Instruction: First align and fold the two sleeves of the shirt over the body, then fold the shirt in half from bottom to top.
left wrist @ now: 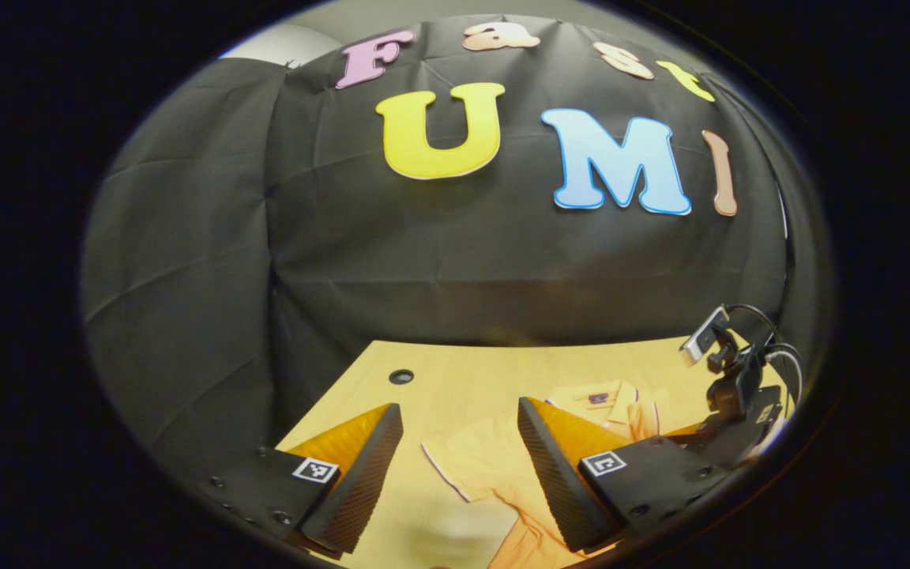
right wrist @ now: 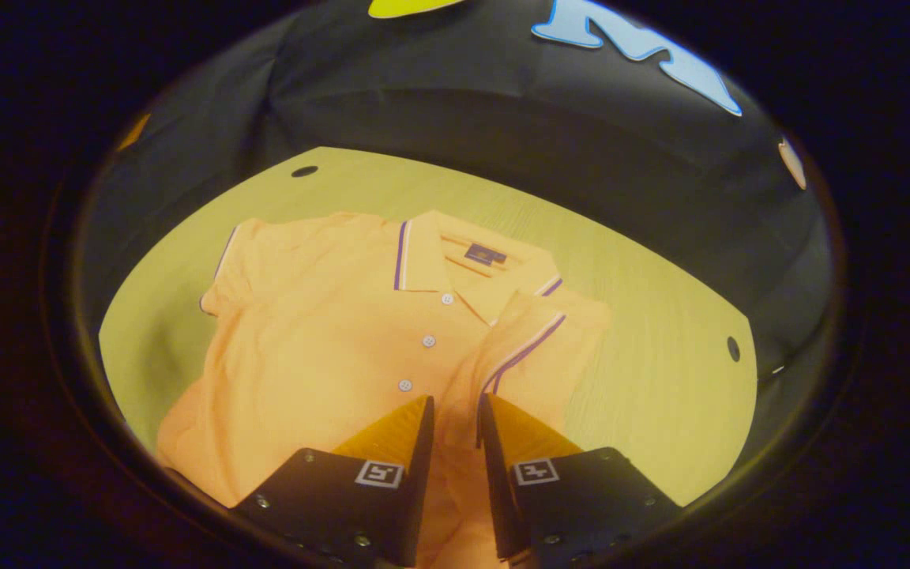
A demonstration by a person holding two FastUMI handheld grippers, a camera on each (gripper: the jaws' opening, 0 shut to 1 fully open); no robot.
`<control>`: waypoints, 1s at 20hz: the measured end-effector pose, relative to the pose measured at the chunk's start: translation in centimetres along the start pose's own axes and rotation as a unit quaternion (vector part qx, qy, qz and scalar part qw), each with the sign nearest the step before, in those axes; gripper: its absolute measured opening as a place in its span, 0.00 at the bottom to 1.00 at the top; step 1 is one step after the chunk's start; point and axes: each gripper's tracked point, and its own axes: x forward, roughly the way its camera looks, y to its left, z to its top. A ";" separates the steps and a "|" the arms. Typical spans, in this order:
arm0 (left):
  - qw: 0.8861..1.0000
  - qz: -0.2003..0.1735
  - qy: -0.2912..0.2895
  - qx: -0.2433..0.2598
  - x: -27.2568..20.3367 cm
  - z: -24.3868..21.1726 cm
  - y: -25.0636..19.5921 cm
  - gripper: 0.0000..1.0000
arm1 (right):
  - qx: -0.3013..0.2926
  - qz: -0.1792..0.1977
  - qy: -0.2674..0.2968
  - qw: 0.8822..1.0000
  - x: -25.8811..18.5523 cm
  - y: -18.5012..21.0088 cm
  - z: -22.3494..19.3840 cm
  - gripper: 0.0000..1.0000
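An orange polo shirt [right wrist: 329,348] lay face up on the pale wooden table [right wrist: 644,348], its collar toward twelve o'clock in the right gripper view, trimmed with purple and white stripes, three white buttons running down the placket. One sleeve [right wrist: 530,344] had been folded across the body, its striped cuff slanting toward five o'clock, while the other sleeve [right wrist: 226,273] spread flat at ten o'clock. The right gripper [right wrist: 455,423] hung over the lower front with its fingers drawn close, a narrow strip of cloth showing between them; whether they pinched it I could not tell. The left gripper [left wrist: 459,435] stood wide apart and empty above the table, the spread sleeve lying beyond its fingers. Two small dark holes [right wrist: 304,171] pierced the tabletop, and black cloth [left wrist: 455,261] walled the booth behind.
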 end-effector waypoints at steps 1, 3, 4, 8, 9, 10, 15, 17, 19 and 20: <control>1.000 -0.001 0.004 0.000 0.4 -0.6 0.2 0.96 | 0.001 -0.004 -0.008 1.000 -0.4 -0.3 0.4 0.41; 1.000 -0.002 0.012 0.000 0.8 -0.9 0.0 0.96 | 0.006 -0.010 -0.027 1.000 -1.7 -0.8 1.5 0.42; 1.000 -0.002 0.016 0.000 1.1 -1.4 0.0 0.92 | 0.013 -0.011 -0.036 0.999 -2.4 -0.9 1.9 0.42; 0.999 -0.004 0.036 -0.004 2.6 -3.9 0.4 0.96 | 0.045 -0.019 -0.072 0.996 -5.5 -2.0 3.8 0.40; 0.999 -0.005 0.043 -0.002 3.2 -4.5 0.4 0.92 | 0.054 -0.020 -0.082 0.995 -6.3 -2.2 4.3 0.42; 0.999 -0.005 0.050 0.002 3.6 -5.3 0.5 0.96 | 0.062 -0.022 -0.089 0.994 -7.1 -2.5 4.6 0.42; 0.996 -0.013 0.084 0.002 6.5 -8.9 0.6 1.00 | 0.100 -0.029 -0.126 0.987 -10.3 -3.8 6.1 0.42; 0.995 -0.009 0.099 0.007 7.6 -10.8 0.8 1.00 | 0.112 -0.031 -0.137 0.984 -11.3 -4.2 6.7 0.42; 0.993 -0.008 0.120 0.008 8.7 -12.8 1.1 1.00 | 0.122 -0.036 -0.145 0.981 -12.2 -4.7 7.1 0.41; 0.991 -0.009 0.131 0.005 9.2 -13.8 1.2 0.97 | 0.127 -0.040 -0.148 0.980 -12.6 -4.9 7.2 0.41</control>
